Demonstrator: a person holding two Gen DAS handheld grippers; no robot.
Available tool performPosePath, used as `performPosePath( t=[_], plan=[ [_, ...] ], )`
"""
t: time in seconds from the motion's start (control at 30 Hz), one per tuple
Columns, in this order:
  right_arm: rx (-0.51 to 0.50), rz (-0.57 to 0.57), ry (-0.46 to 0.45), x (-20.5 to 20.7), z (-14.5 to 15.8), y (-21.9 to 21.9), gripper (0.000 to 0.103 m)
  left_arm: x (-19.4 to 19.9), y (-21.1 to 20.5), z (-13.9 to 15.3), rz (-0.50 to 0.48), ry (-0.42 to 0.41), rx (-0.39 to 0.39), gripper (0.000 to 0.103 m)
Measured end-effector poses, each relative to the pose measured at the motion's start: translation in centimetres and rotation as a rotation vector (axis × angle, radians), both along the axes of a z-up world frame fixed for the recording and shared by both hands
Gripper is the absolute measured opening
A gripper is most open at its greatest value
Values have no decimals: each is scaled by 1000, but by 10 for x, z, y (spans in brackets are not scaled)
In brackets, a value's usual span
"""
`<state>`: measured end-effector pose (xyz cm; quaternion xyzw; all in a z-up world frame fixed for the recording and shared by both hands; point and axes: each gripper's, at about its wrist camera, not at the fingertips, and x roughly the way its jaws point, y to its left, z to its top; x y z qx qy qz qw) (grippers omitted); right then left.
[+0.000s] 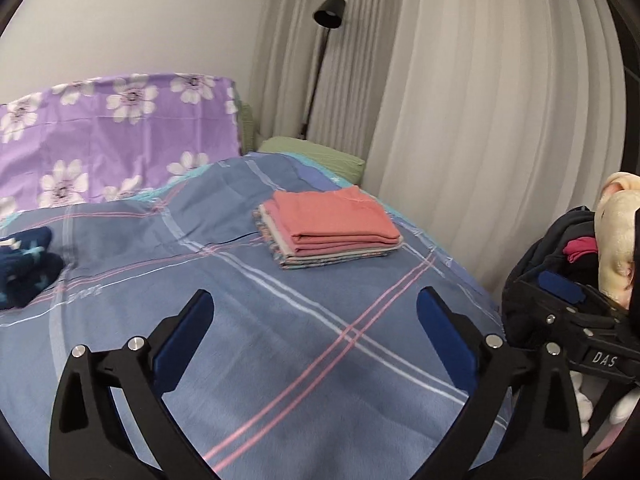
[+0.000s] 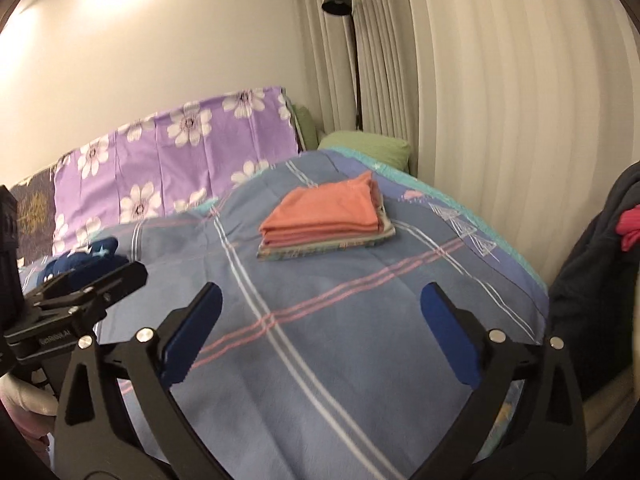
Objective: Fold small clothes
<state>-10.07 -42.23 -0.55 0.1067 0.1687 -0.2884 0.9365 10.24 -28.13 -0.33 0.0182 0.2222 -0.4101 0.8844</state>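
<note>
Left wrist view, left to right. Mid-left edge of frame: a dark navy garment (image 1: 28,266) with pale star marks, bunched and unfolded, lying on the blue plaid bedcover (image 1: 320,360). Upper left: a purple floral sheet (image 1: 116,140) draped upright behind the bed. Lower centre: left gripper (image 1: 314,312) with fingers spread wide, blue pads facing each other, nothing between them; only bedcover shows in the gap. Centre of frame, slightly right: folded stack of clothes (image 1: 328,228), salmon-pink piece on top, paler layers beneath, lying flat on the bedcover and well apart from the navy garment. Behind the stack: a green pillow (image 1: 316,158), a black floor lamp (image 1: 329,10) and pale curtains (image 1: 480,100). Right edge: a dark bag (image 1: 540,268) with a cream plush toy (image 1: 616,236) in it; the right gripper's side crosses in front of it.

Right wrist view, left to right. Left edge: the left gripper seen from the side, with the navy garment (image 2: 86,260) just behind it. Lower centre: right gripper (image 2: 320,314), fingers likewise wide apart and holding nothing, above bare bedcover (image 2: 340,360). Centre: the folded stack (image 2: 328,216). Right edge: dark fabric (image 2: 592,280) with a pink item (image 2: 630,226) showing.
</note>
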Motion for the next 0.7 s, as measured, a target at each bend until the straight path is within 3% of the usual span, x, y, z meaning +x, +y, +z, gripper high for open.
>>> performPosePath(
  t=[0.17,0.23,0.33,0.7],
  plan=[
    [-9,-42,-12,-22,12,21,101,-20,19,5,11,20,-30,101],
    [0,-49,5,-28,11,30,101,-28,23,6,19,24,-8,101],
    [17,-45,25,-32,9,42,101,-42,29,11,33,-6,26,102],
    [-29,-66,57,-36,10,81,101,-66,63,21,63,-88,21,102]
  ],
)
